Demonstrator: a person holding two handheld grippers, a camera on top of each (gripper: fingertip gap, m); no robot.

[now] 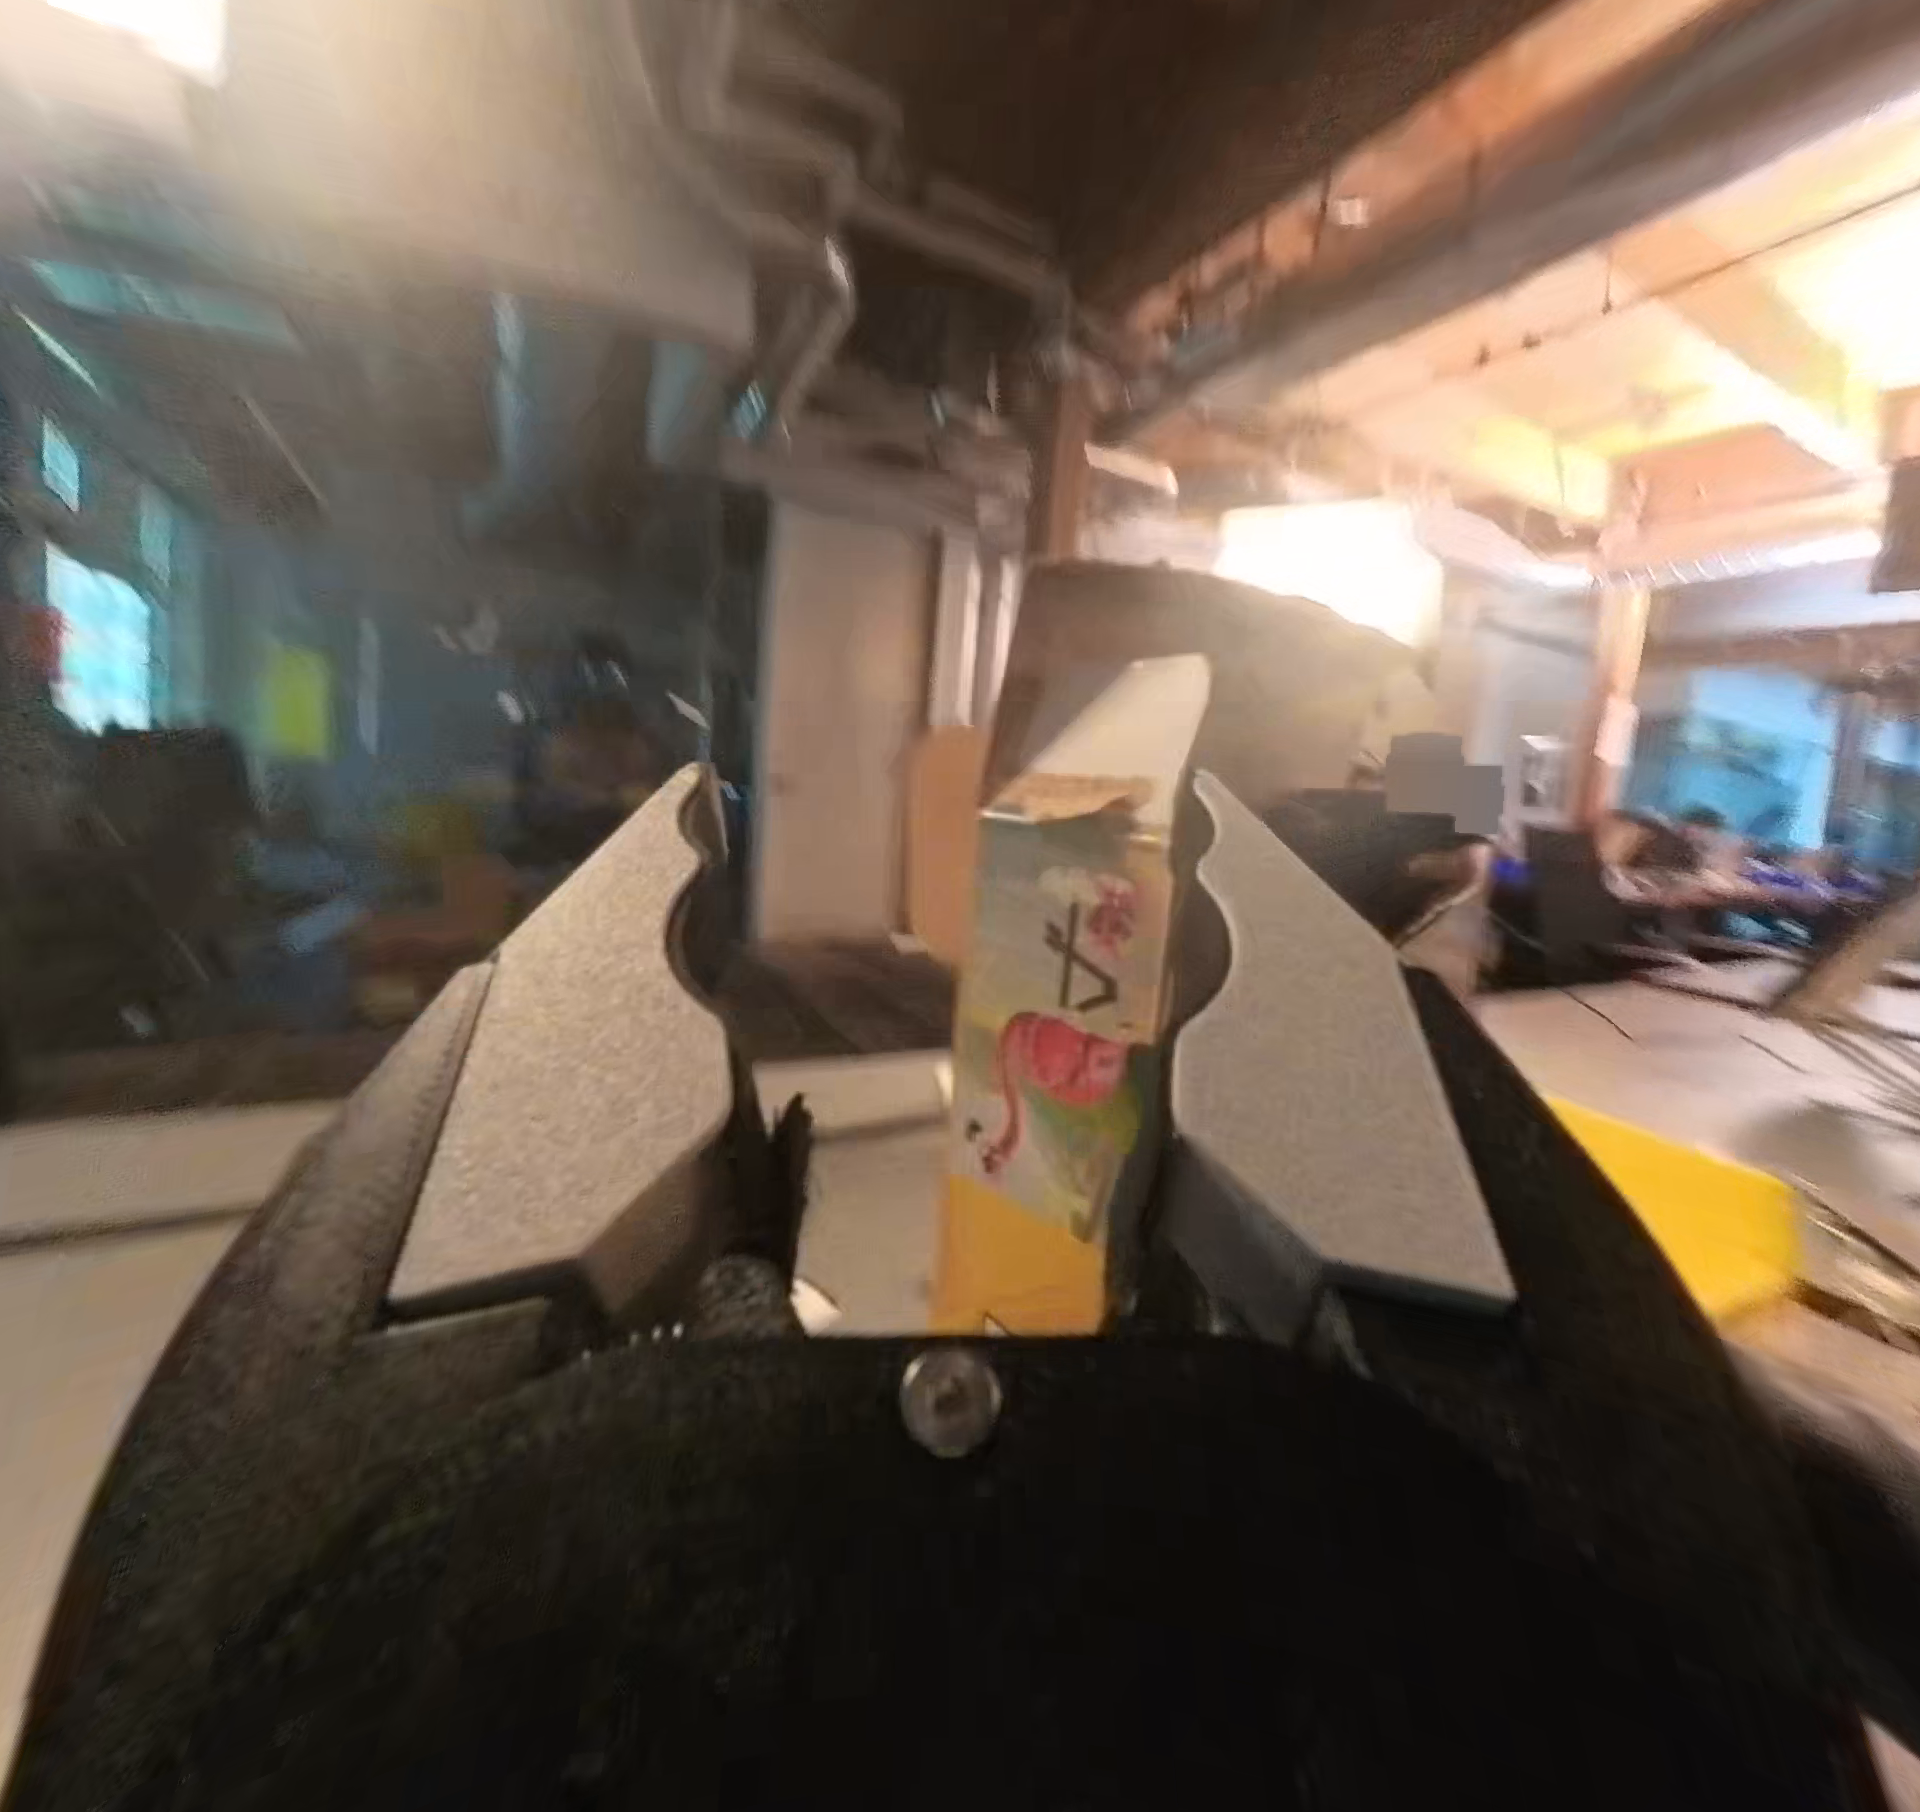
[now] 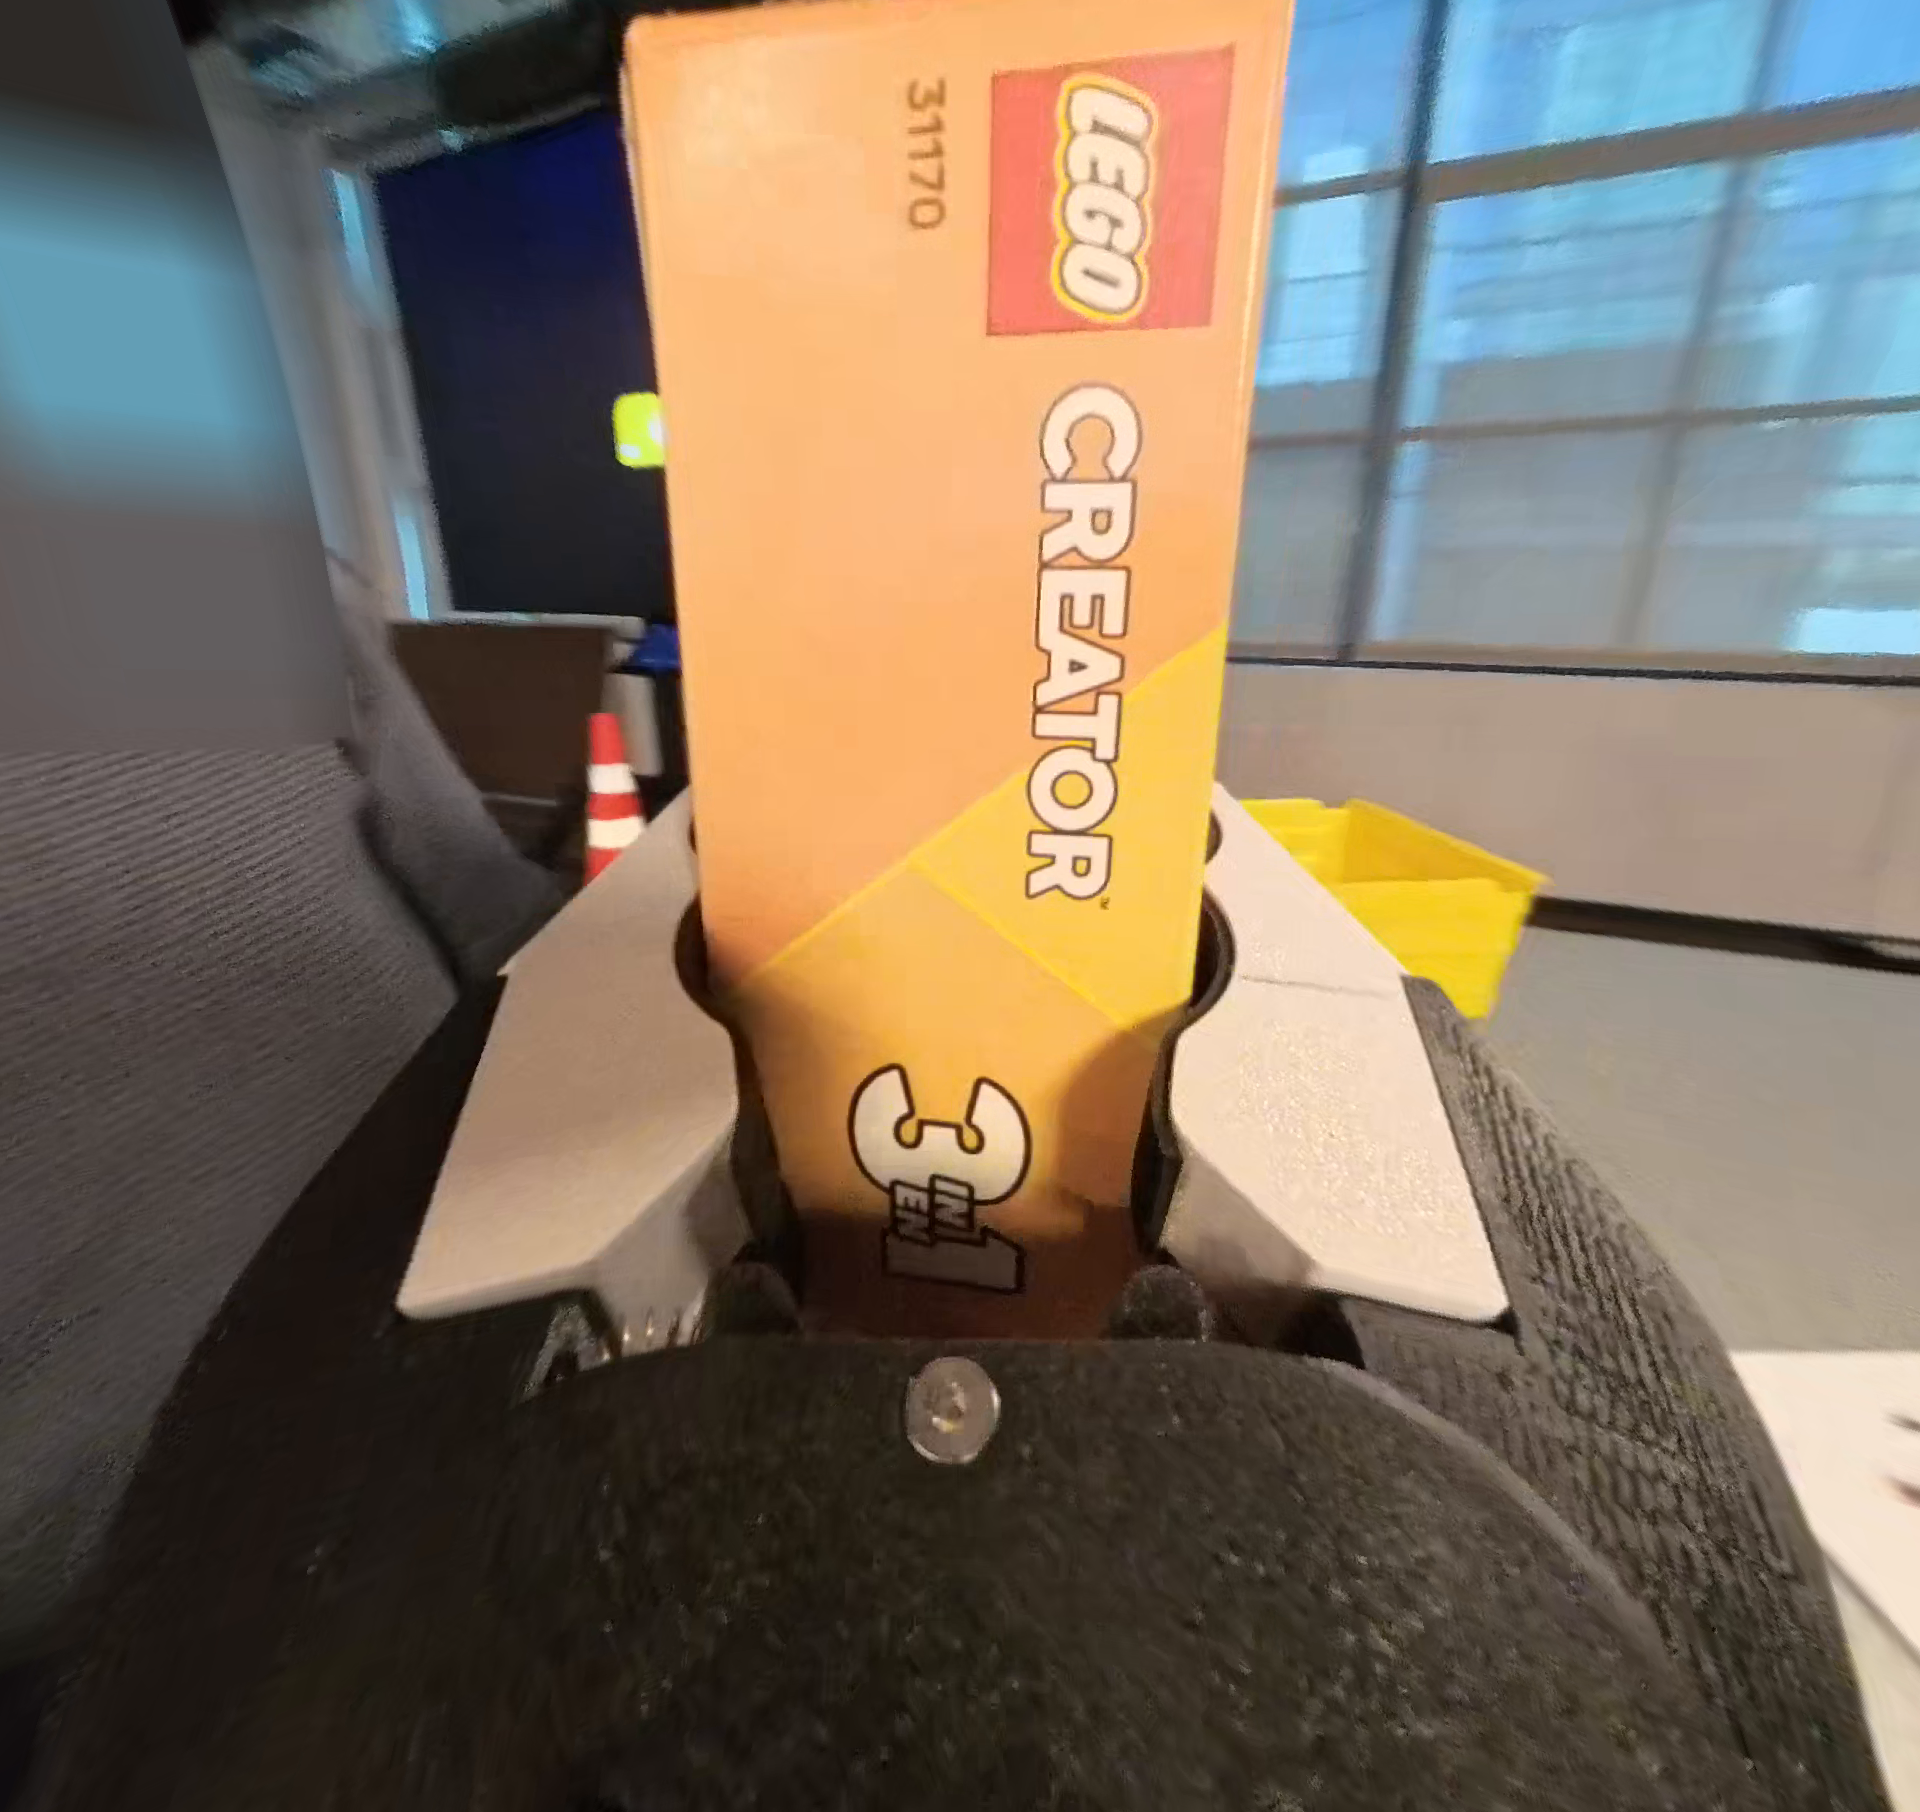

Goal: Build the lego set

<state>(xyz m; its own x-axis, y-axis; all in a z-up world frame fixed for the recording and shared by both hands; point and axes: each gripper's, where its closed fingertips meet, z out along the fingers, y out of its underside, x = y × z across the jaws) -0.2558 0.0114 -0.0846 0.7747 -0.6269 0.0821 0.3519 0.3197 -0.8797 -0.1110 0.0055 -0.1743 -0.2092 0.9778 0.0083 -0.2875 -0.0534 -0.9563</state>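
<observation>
In the right wrist view my right gripper [image 2: 951, 806] is shut on a tall orange and yellow cardboard toy box [image 2: 935, 536]. The box stands upright and fills the space between both grey fingers [image 2: 582, 1035], and its top flap is open. In the blurred left wrist view my left gripper [image 1: 953, 780] is wide open. The same box [image 1: 1060, 1014], here showing a narrow side with a pink flamingo picture, stands between its fingers close to the right finger [image 1: 1320, 1056] and well clear of the left finger [image 1: 582, 1035]. A grey finger of the other gripper [image 1: 1127, 723] shows behind the box top.
A yellow plastic bin [image 2: 1434, 889] sits on the pale table to the right and also shows in the left wrist view [image 1: 1662, 1222]. A red and white cone [image 2: 608, 786] stands behind. Grey fabric [image 2: 156, 983] fills the left. A white sheet [image 2: 1849, 1471] lies at the lower right. Spacing between my two grippers at the tips: around 20 cm.
</observation>
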